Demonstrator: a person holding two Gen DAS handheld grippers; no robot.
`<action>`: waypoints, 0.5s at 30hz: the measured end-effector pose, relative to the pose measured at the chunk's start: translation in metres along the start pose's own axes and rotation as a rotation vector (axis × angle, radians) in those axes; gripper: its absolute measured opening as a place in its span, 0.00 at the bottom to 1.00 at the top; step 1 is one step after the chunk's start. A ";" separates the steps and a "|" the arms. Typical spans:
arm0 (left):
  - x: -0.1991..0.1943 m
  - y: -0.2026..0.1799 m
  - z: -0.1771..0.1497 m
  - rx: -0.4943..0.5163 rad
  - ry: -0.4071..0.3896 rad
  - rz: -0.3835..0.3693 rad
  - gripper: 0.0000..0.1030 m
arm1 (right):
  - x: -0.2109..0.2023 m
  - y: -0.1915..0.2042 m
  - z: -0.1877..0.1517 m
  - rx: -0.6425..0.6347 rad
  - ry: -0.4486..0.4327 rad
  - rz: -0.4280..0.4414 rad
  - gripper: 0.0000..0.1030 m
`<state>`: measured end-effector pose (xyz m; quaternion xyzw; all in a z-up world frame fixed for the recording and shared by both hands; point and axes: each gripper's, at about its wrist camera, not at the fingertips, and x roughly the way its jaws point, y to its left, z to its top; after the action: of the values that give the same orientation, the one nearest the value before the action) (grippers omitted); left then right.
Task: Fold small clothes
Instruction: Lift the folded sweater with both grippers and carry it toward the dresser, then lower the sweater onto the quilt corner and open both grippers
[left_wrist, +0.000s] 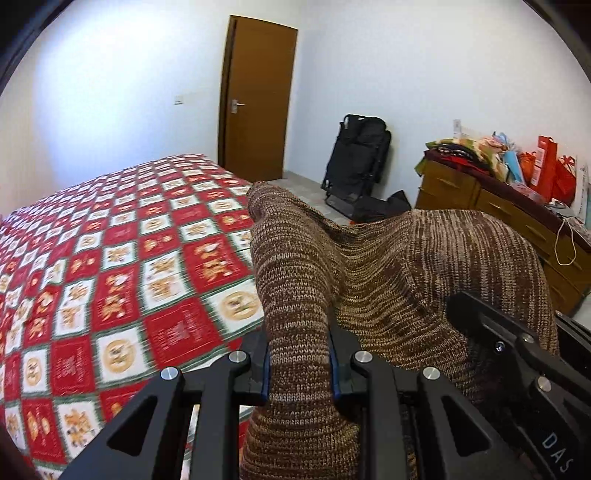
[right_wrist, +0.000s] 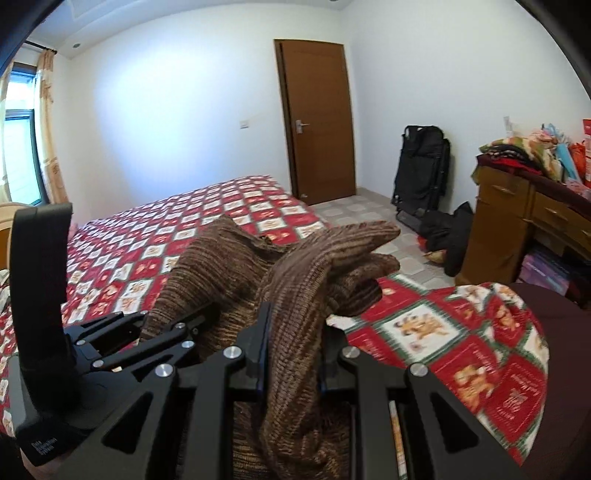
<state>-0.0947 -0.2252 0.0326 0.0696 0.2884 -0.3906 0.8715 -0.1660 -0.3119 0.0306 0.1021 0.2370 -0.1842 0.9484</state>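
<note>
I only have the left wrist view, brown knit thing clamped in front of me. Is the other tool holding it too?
Observer: Yes. The right tool is shut on a bunched fold of the same brown knit garment.
Operator: Is the left tool visible from that side?
Observer: Yes, the left tool sits at lower left of the right wrist view, its tips buried in the knit.
Operator: Anything on the bed I cannot see?
Observer: A corner of the red patchwork bedspread is folded up just right of the garment.
Operator: Any window?
Observer: Yes, a window with a curtain, far left.
</note>
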 end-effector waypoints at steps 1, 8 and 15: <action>0.003 -0.001 0.002 0.000 0.002 -0.006 0.23 | 0.001 -0.005 0.002 0.001 -0.001 -0.012 0.22; 0.042 -0.024 0.010 0.009 0.014 -0.048 0.23 | 0.022 -0.037 0.004 -0.010 0.003 -0.096 0.21; 0.106 -0.033 -0.002 -0.034 0.134 -0.046 0.23 | 0.067 -0.076 -0.008 0.037 0.112 -0.090 0.21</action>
<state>-0.0633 -0.3150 -0.0245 0.0740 0.3542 -0.3998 0.8422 -0.1448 -0.3989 -0.0172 0.1190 0.2904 -0.2249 0.9225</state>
